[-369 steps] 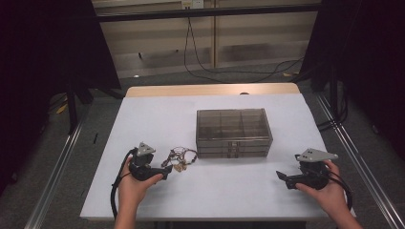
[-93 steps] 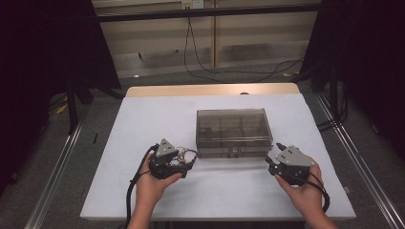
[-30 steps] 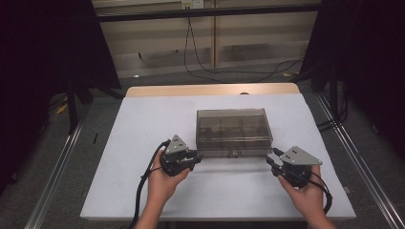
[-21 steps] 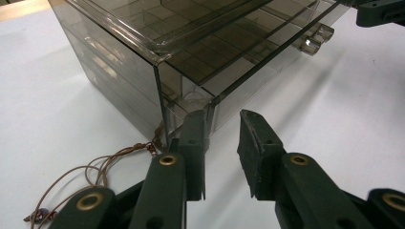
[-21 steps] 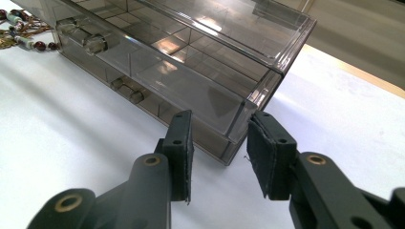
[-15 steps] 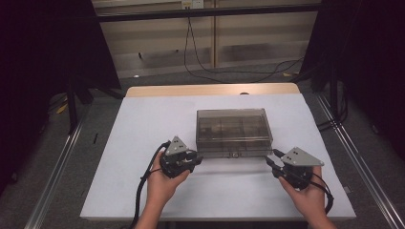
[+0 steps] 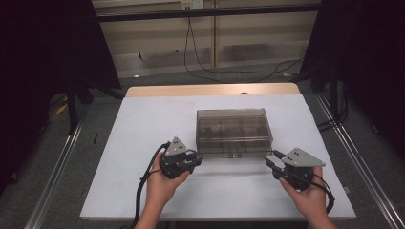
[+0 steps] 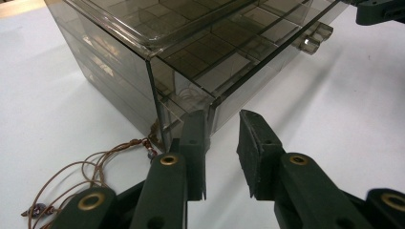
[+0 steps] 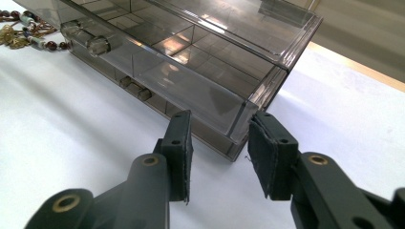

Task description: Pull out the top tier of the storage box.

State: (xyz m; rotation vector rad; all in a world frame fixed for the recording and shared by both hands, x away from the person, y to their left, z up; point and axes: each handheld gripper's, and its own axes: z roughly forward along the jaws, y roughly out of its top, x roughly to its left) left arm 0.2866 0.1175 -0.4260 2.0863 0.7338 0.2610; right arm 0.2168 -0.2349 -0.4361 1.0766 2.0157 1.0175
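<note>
Overhead light, dim dark surround; glare on box lid [image 9: 229, 28]; nearest tongs perhaps slightly soft.

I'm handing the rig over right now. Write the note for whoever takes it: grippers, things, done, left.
Left gripper: open, fingers at the smoky box's front-left corner, gripping nothing.
Right gripper: open, fingers astride the box's front-right corner, not clamped.
Box: mid-table, top drawer slid slightly forward.
Beaded cord necklace: on the table by the box's left corner, outside it.
Done: both grippers brought to the box.
Left, probably: steady the box, open a drawer, put the necklace in.
</note>
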